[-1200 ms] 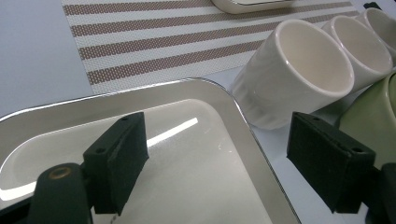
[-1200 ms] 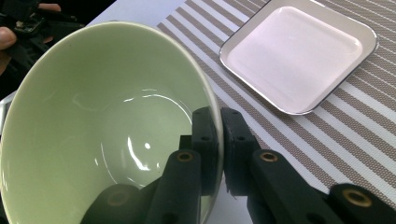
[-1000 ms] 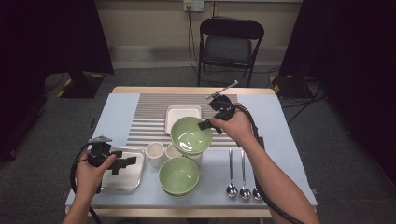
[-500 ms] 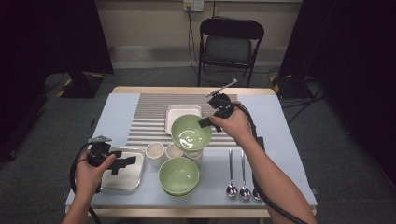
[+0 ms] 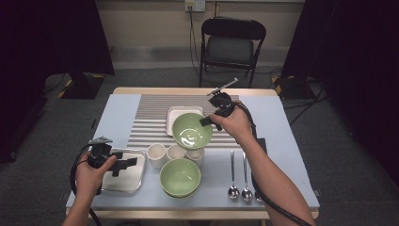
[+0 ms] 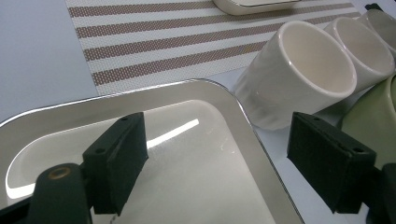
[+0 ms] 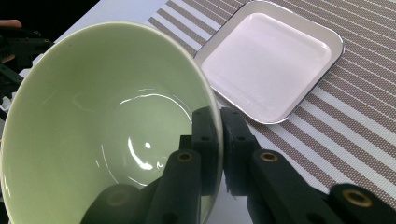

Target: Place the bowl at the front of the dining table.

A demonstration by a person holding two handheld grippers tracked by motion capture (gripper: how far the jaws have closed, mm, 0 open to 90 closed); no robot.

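Above the cups at twelve o'clock, my right gripper (image 5: 210,120) pinches the green bowl's (image 5: 190,130) rim, lifted but unplaced; my left gripper (image 5: 123,163) gapes empty over the steel tray (image 5: 123,181).

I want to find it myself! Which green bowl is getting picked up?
Look at the striped placemat in the table's middle. At its near edge, above three white cups, the right gripper pinches one green bowl by its rim. It hangs tilted, unlike the bowl stack resting flat.
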